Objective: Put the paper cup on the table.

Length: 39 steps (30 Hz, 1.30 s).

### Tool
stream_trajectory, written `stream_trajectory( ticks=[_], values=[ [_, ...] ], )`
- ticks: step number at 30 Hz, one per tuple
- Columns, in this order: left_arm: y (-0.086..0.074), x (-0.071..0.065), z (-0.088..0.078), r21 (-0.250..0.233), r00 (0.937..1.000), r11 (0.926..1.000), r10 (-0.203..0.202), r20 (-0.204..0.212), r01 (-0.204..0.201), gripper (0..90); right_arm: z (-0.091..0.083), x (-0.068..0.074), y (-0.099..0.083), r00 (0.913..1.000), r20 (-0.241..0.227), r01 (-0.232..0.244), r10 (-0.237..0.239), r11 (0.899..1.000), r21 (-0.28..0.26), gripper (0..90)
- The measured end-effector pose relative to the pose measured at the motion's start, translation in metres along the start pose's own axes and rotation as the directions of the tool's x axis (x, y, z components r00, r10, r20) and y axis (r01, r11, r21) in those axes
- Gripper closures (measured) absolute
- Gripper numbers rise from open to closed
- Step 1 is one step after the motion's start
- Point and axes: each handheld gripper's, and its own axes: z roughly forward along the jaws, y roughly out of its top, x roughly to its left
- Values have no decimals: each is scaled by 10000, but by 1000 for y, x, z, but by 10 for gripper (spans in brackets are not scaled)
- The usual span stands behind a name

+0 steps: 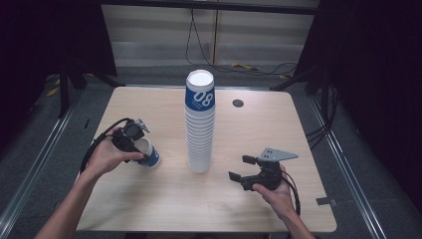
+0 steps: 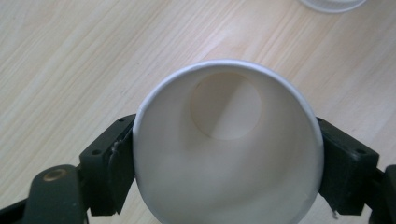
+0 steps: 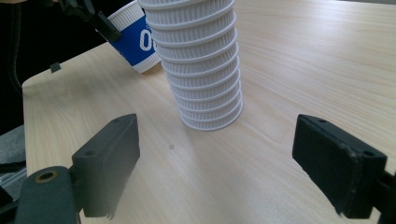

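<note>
A tall stack of upside-down white paper cups (image 1: 200, 124) with blue bands stands at the table's middle; its base (image 3: 205, 88) shows in the right gripper view. My left gripper (image 1: 137, 144) is shut on a single blue-banded cup (image 1: 149, 154), tilted with its base touching the table left of the stack. That cup's white open mouth (image 2: 229, 149) sits between the two jaws. The cup (image 3: 133, 39) also shows beyond the stack. My right gripper (image 1: 241, 168) stands open and holds nothing, low over the table just right of the stack.
The light wooden table (image 1: 149, 209) has a small dark round grommet (image 1: 238, 103) at the back right. Cables lie on the floor behind it. Metal rails run along both sides of the table.
</note>
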Motion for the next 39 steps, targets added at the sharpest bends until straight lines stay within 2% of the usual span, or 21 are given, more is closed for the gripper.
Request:
stream_trajectory(
  ticks=[6, 16, 18, 20, 24, 26, 27, 29, 30, 34, 35, 39],
  values=[
    [6, 0, 1, 321, 9999, 9994, 145, -57, -143, 177, 0, 0, 0, 10000, 26, 12, -12, 10000, 5, 154],
    [14, -1, 11, 225, 9989, 9993, 298, -349, -291, 149, -2, 0, 0, 9999, 117, 87, -86, 9999, -61, 155],
    [15, -3, 12, 185, 9978, 9983, 556, -369, -549, 148, -3, 0, 0, 9999, 134, 107, -106, 9999, -98, 154],
    [15, -1, 14, 101, 9980, 9986, 529, -359, -525, 145, -3, 0, 0, 9999, 114, 115, -114, 9999, -89, 154],
    [15, 0, 17, 56, 9977, 9990, 446, -509, -443, 142, -3, 1, 1, 9999, 103, 105, -104, 9999, -80, 154],
    [13, 1, 18, -227, 9973, 9993, 291, -673, -306, 147, -3, 2, 1, 9999, 103, 136, -135, 9999, -74, 154],
    [11, 4, 20, -430, 9979, 9991, -93, -635, 66, 143, -3, 2, 0, 9998, 117, 162, -161, 9999, -39, 154],
    [11, 4, 21, -438, 9984, 9989, -159, -537, 135, 140, -2, 1, 0, 9997, 155, 182, -182, 9998, 8, 154],
    [10, 3, 21, -482, 9983, 9988, -52, -574, 24, 140, -2, 1, 0, 9997, 155, 182, -182, 9998, 8, 154],
    [8, 5, 21, -603, 9983, 9980, -197, -550, 164, 137, 0, 2, 1, 9997, 90, 243, -243, 9997, 58, 154],
    [5, 5, 22, -835, 9980, 9961, -319, -554, 272, 137, 0, 3, 1, 9997, 89, 248, -248, 9997, 69, 154],
    [0, 6, 24, -1118, 9975, 9923, -572, -405, 524, 133, -1, 2, 1, 9998, 92, 192, -192, 9998, 18, 153]
  ],
)
